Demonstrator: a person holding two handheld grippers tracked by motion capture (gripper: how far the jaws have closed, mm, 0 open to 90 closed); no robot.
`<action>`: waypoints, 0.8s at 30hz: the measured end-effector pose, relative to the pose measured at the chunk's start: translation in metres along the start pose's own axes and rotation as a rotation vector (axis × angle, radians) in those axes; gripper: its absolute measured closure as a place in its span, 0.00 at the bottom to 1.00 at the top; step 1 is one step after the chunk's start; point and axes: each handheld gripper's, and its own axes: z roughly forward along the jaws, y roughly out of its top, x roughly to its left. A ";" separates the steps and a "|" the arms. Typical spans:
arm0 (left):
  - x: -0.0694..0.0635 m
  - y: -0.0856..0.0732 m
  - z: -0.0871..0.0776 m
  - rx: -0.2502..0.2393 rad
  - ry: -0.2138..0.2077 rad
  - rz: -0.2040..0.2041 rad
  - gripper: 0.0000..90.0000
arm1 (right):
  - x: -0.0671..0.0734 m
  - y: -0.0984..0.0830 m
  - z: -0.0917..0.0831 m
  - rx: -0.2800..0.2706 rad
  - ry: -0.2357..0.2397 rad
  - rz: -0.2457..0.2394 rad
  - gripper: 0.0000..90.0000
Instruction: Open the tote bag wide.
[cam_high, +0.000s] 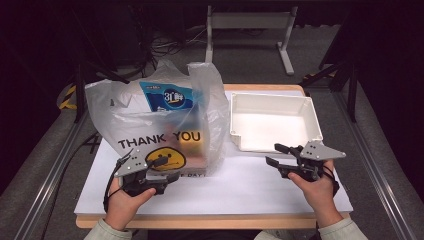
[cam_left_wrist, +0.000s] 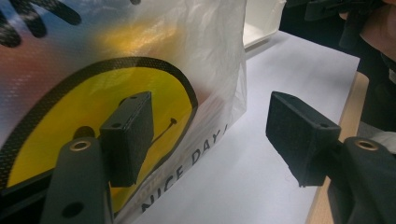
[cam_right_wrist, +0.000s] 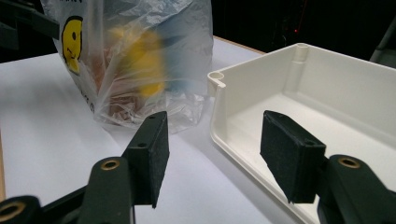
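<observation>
Plastic bag upright, handles up

Bare table between bag and tray

bag: translucent white, black lettering, yellow smiley | tray: cream white | claws: black

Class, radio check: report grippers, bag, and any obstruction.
Left gripper open, beside the plastic bag. Right gripper open, empty, near the white tray. Bag upright, full. Nothing in the way.
</observation>
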 end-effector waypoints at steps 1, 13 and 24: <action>0.000 0.000 0.000 0.000 0.000 0.000 0.37 | 0.000 0.000 0.000 0.000 0.000 0.000 0.47; 0.002 0.018 -0.042 0.005 0.056 0.023 0.36 | 0.001 0.000 0.010 0.018 0.017 -0.002 0.44; 0.023 0.019 -0.070 -0.009 0.173 -0.019 0.28 | 0.002 0.000 0.011 0.024 0.017 -0.005 0.41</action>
